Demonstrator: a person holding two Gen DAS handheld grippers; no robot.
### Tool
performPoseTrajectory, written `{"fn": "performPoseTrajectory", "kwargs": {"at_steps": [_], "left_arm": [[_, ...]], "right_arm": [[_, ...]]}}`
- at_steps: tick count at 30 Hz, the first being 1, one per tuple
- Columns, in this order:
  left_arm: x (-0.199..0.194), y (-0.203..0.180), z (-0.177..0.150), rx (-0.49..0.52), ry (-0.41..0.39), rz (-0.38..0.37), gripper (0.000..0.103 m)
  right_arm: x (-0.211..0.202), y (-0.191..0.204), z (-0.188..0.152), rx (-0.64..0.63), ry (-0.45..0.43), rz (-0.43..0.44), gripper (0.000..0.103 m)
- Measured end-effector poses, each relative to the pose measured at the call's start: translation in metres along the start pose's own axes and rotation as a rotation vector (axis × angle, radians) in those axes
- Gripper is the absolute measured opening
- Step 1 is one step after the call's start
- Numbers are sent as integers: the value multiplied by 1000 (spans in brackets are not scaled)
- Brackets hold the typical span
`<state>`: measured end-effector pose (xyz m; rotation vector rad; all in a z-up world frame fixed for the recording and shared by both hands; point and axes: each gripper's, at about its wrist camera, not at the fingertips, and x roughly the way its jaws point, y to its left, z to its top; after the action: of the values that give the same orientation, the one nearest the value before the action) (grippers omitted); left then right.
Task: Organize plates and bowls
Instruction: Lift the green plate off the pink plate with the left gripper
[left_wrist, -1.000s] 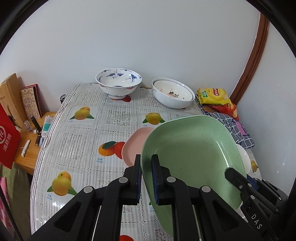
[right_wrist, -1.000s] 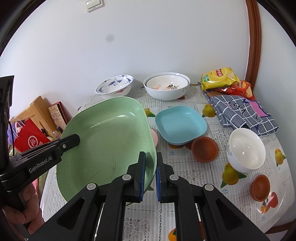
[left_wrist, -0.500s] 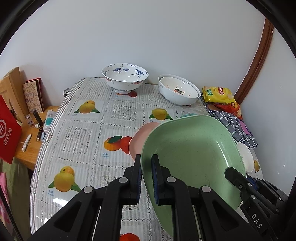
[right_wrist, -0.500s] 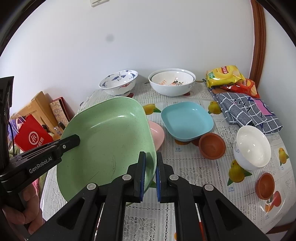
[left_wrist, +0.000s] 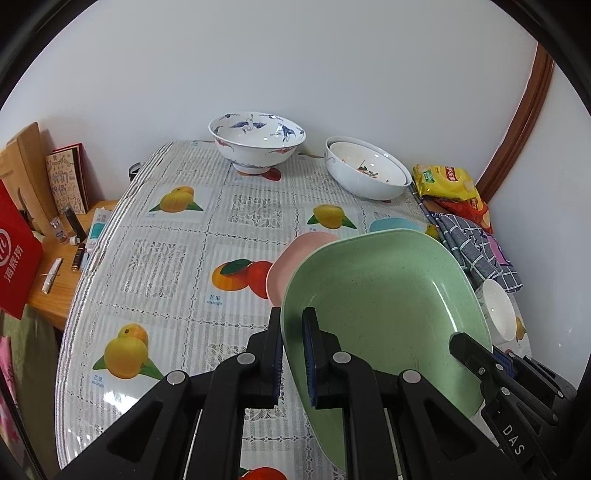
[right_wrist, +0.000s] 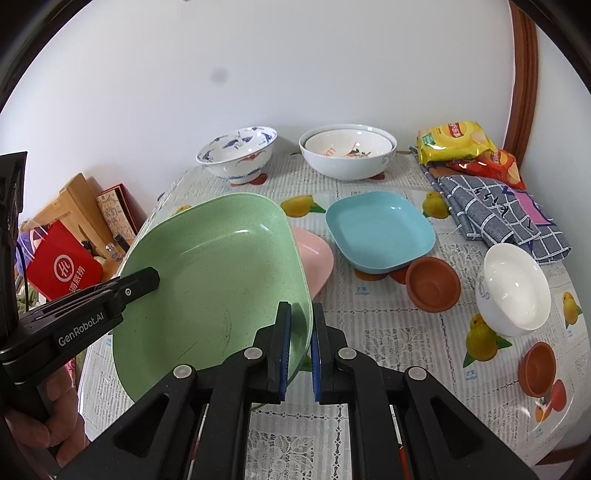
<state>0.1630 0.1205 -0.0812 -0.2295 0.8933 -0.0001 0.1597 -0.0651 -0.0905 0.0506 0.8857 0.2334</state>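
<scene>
A large green plate (left_wrist: 388, 295) (right_wrist: 218, 273) is held above the table by both grippers. My left gripper (left_wrist: 292, 325) is shut on its left rim and my right gripper (right_wrist: 300, 321) is shut on its right rim. Under it lies a pink plate (right_wrist: 316, 258) (left_wrist: 295, 254), partly hidden. A blue plate (right_wrist: 380, 229) lies right of the pink one. A blue-patterned bowl (left_wrist: 256, 138) and two nested white bowls (right_wrist: 347, 149) stand at the back. A white bowl (right_wrist: 513, 288) and two brown dishes (right_wrist: 432, 282) (right_wrist: 537, 367) sit at the right.
The table (left_wrist: 155, 258) has a fruit-print cloth. Snack bags (right_wrist: 454, 142) and a checked cloth (right_wrist: 495, 214) lie at the back right. A wooden side table (left_wrist: 66, 266) with small items and a red bag (right_wrist: 62, 264) stand left of the table.
Both grippers, still holding the green plate, have moved forward over the table toward the pink plate; the back bowls look nearer.
</scene>
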Motion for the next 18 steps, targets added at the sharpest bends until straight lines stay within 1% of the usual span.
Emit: {"fn": "performPoseTrajectory", "kwargs": {"at_steps": [10, 18], "left_arm": [[22, 17, -13, -23, 53, 36, 10], [41, 22, -16, -34, 95, 56, 10]], "right_arm": [[29, 7, -10, -8, 65, 22, 10], [51, 3, -15, -5, 111, 39, 10]]}}
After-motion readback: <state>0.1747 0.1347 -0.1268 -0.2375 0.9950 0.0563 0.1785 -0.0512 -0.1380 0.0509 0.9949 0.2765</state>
